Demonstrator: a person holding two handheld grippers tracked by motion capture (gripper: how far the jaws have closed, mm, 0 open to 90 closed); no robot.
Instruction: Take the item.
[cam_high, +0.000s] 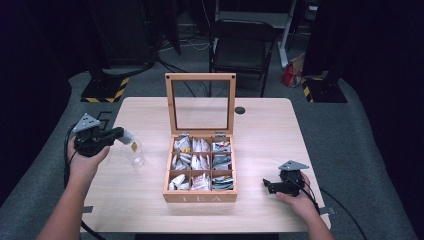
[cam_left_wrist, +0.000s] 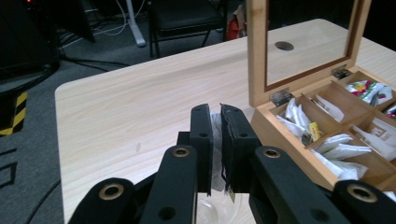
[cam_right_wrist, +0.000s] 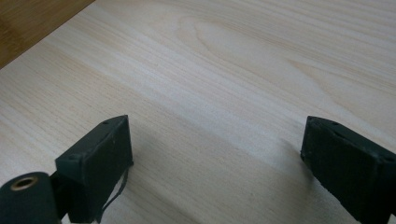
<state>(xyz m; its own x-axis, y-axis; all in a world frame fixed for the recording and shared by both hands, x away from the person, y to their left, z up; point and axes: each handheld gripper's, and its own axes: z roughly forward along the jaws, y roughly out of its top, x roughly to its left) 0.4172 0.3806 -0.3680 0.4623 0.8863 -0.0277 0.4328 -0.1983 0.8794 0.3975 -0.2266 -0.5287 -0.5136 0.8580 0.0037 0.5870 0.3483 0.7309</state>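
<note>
Pale wooden table (cam_high: 150, 200) on grey carpet, dark room, black chair beyond the far edge. Centre: open wooden tea box (cam_high: 200, 197) with glass-paned lid upright, nine compartments of sachets. Left gripper (cam_high: 121, 134) pinches a white tea bag (cam_left_wrist: 216, 140) with a yellow tag, hanging above a clear glass cup (cam_high: 134, 154) left of the box. Right gripper (cam_high: 267, 186) rests near the right edge, jaws spread, nothing between.
</note>
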